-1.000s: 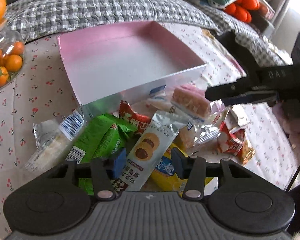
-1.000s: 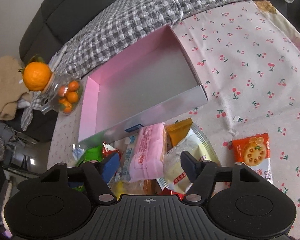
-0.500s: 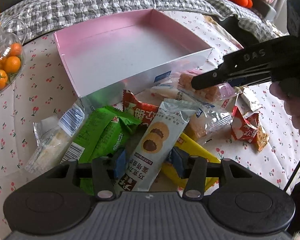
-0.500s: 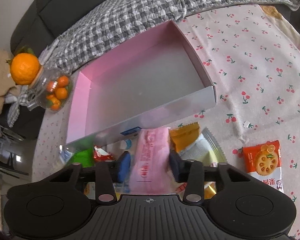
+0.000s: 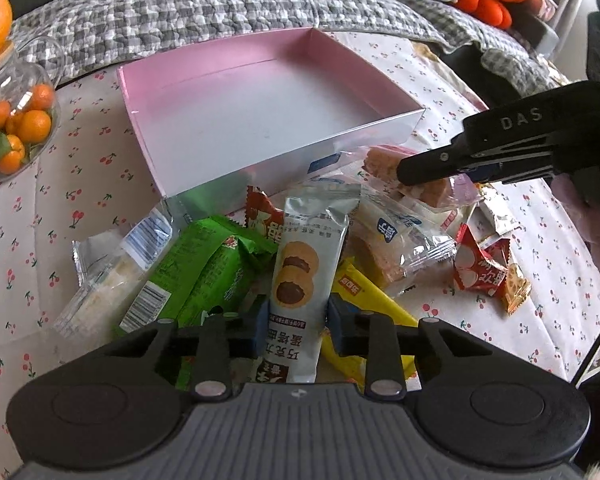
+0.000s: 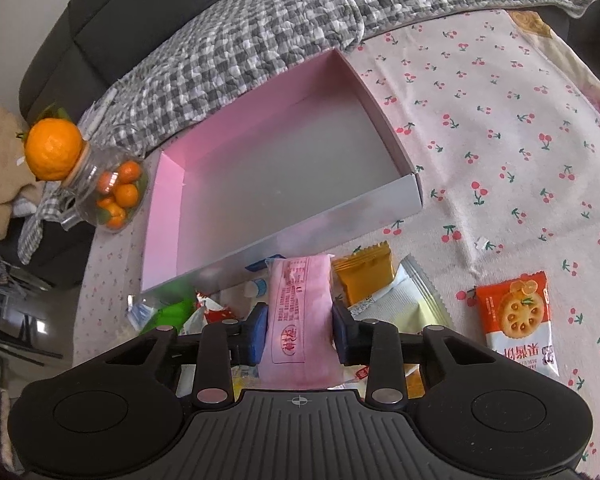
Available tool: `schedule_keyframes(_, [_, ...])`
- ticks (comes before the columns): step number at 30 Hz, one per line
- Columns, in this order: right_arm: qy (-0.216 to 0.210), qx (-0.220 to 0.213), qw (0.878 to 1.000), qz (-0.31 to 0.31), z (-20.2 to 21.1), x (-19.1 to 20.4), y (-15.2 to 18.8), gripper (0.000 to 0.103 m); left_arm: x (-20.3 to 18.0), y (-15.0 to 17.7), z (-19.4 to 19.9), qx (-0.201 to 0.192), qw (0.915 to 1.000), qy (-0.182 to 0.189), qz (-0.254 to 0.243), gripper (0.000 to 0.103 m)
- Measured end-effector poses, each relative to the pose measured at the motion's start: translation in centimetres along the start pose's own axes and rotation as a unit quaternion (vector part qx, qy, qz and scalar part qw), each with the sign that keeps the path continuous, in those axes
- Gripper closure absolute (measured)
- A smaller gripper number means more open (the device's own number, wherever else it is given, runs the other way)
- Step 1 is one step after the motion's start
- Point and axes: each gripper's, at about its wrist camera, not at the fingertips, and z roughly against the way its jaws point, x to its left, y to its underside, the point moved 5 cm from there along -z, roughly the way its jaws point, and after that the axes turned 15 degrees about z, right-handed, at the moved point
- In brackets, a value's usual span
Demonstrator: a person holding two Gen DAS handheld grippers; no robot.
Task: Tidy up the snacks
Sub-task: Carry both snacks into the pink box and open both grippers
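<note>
Your pink box (image 6: 276,184) lies open-topped at 12 o'clock of the snack heap (image 5: 300,248), its floor bare, so a claw can pass in from above over the low near wall. The jar (image 6: 112,196) stands just off its 9 o'clock side. At 3 o'clock the cherry-print surface (image 6: 500,140) is free except for the orange packet (image 6: 518,320).

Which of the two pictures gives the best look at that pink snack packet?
The right wrist view: the pink snack packet sits front and centre with its printed face showing, between the closing right gripper pads. The left wrist view shows only a corner of it, mostly hidden behind that gripper.
</note>
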Motion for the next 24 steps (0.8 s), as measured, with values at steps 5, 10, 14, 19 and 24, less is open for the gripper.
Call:
schedule_keyframes(5, [-0.007, -0.01, 1.0, -0.002, 1.0, 0.3, -0.1, 0.071, 0.1, 0.2, 0.9, -0.003, 0.9998, 0.013, 0.016, 0.076])
schedule_keyframes(10, [-0.013, -0.022, 1.0, -0.01, 2.0, 0.3, -0.4, 0.071, -0.2, 0.2, 1.7, -0.011, 0.9993, 0.023, 0.027, 0.076])
schedule_keyframes(14, [-0.025, -0.034, 0.999, -0.02, 2.8, 0.2, -0.6, 0.071, -0.2, 0.0, 2.4, -0.014, 0.9984, 0.036, 0.04, 0.076])
schedule_keyframes(19, [-0.04, -0.055, 0.997, -0.033, 3.8, 0.0, -1.4, 0.071, -0.4, -0.7, 3.5, -0.031, 0.9962, 0.052, 0.063, 0.076])
schedule_keyframes(24, [-0.043, -0.077, 0.995, -0.044, 4.1, -0.4, -2.5, 0.071, -0.1, -2.0, 4.3, -0.05, 0.9921, 0.066, 0.094, 0.076])
